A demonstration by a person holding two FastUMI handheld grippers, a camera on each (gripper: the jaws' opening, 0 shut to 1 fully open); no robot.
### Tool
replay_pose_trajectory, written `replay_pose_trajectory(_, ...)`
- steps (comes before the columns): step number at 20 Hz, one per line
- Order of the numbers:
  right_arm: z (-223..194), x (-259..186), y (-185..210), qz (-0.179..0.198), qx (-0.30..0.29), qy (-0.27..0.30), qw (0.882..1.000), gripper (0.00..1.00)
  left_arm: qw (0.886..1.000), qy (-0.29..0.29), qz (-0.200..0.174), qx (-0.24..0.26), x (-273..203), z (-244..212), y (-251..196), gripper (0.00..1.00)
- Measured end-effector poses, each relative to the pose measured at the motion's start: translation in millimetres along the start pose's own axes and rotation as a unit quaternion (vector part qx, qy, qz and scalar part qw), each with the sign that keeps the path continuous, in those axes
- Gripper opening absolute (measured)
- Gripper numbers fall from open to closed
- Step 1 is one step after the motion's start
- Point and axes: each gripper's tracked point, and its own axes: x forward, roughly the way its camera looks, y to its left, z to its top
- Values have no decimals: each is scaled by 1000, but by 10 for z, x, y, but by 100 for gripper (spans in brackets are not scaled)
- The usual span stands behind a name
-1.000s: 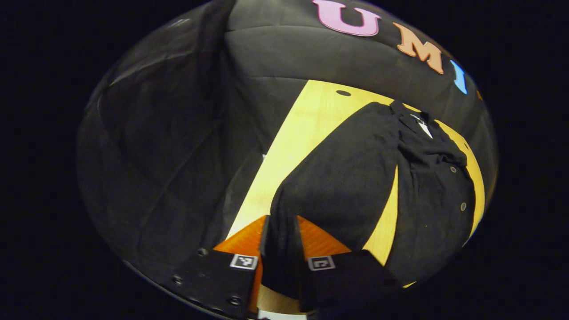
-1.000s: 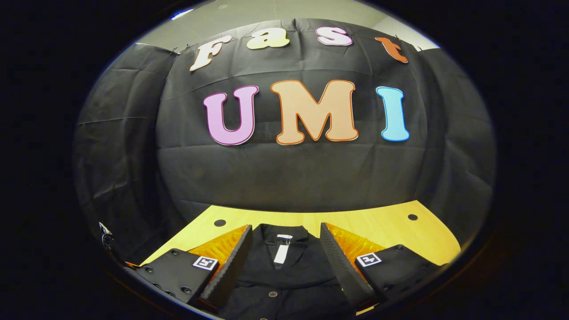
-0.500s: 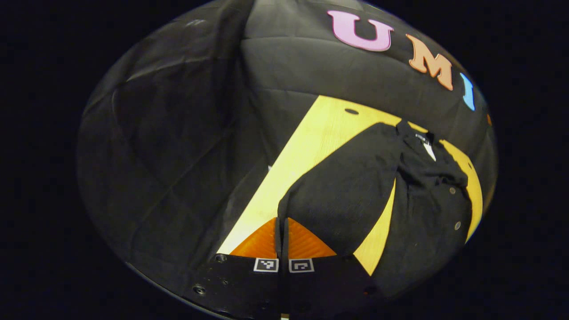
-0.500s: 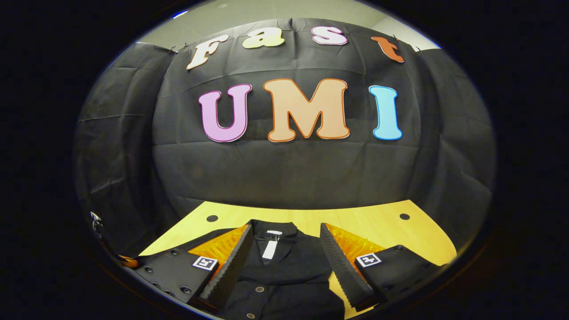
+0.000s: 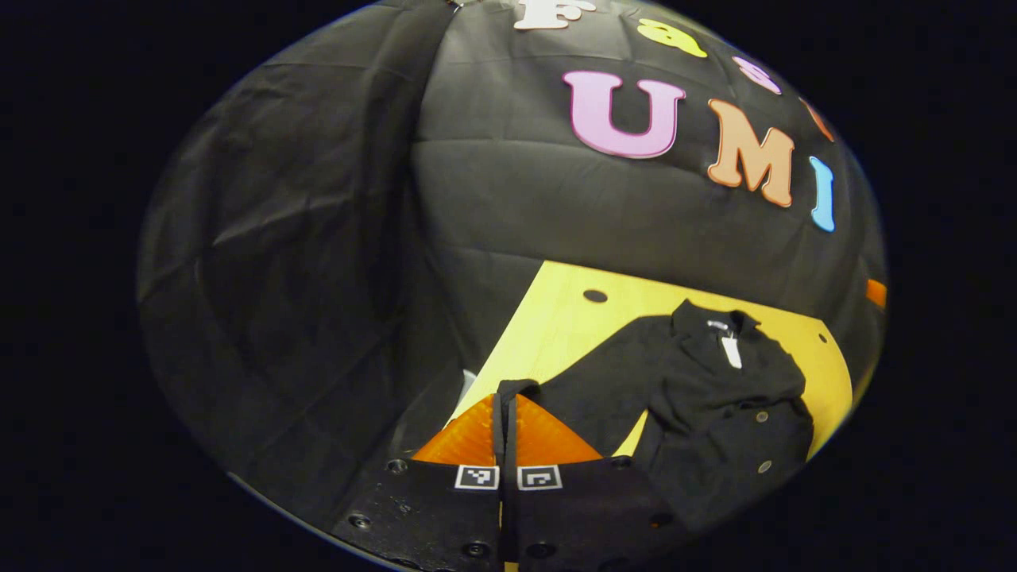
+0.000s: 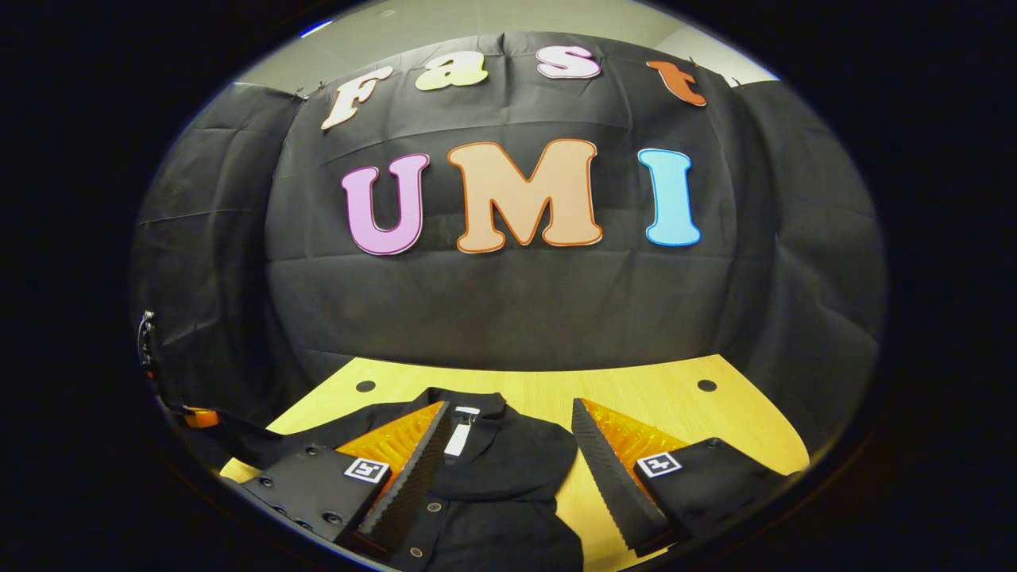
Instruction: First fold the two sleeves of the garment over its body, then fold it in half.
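Note:
A black buttoned garment [image 5: 719,397] lies collar-away on the yellow wooden table [image 5: 568,322]. Its left sleeve [image 5: 592,389] stretches from the shoulder towards me, raised off the table at the cuff. My left gripper [image 5: 502,401] is shut on that cuff [image 5: 518,388]. In the right gripper view the garment [image 6: 508,461] spreads below, with its collar and white tag [image 6: 458,433]. My right gripper [image 6: 510,409] hangs open over the collar and right shoulder, holding nothing. The held sleeve [image 6: 262,437] runs off to the far left, where part of the left gripper [image 6: 199,417] peeks in.
The table [image 6: 659,405] has small round holes near its back corners [image 6: 706,385]. Black cloth walls close in behind and to the left. Bare tabletop shows to the right of the garment and behind the collar.
My left gripper closed on the sleeve cuff, then rose and pulled back with it. My right gripper stayed open and drifted right, so the garment sits further left in its view.

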Motion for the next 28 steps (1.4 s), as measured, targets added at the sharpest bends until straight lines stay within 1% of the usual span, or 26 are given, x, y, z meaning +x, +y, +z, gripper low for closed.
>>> replay_pose_trajectory(3, 1, -36, -148, -2, 2, -1, 1000, 97, 999, -46, -18, 6, 83, 420, -264, 0)
replay_pose_trajectory(6, 14, -83, -340, -9, 4, -5, 1000, 97, 996, -76, -37, 24, 70, 713, -552, 0)
replay_pose_trajectory(8, 36, -129, -485, -14, 10, -9, 1000, 97, 995, -85, -51, 33, 96, 861, -793, 0)
replay_pose_trajectory(13, 74, -244, -947, -40, 25, -21, 999, 97, 988, -103, -103, 57, 109, 1128, -1540, 0)
replay_pose_trajectory(14, 68, -274, -1045, -45, 31, -22, 998, 93, 986, -105, -116, 62, 115, 1152, -1703, 0)
replay_pose_trajectory(15, 63, -299, -1136, -51, 36, -23, 998, 97, 984, -106, -127, 67, 128, 1186, -1861, 0)
replay_pose_trajectory(17, 41, -352, -1323, -64, 46, -26, 997, 97, 980, -109, -150, 79, 146, 1227, -2197, 0)
replay_pose_trajectory(18, 23, -386, -1415, -70, 50, -26, 996, 100, 977, -108, -161, 85, 148, 1220, -2346, 0)
replay_pose_trajectory(19, 9, -417, -1500, -77, 53, -26, 995, 97, 975, -106, -171, 93, 156, 1208, -2496, 0)
replay_pose_trajectory(23, -73, -540, -1834, -100, 64, -25, 993, 97, 967, -89, -211, 113, 150, 1088, -3074, 0)
replay_pose_trajectory(24, -163, -669, -2002, -106, 67, -25, 992, 97, 965, -86, -219, 115, 155, 1049, -3201, 0)
replay_pose_trajectory(28, -246, -818, -2236, -126, 80, -24, 989, 97, 958, -65, -246, 130, 198, 875, -3627, 0)
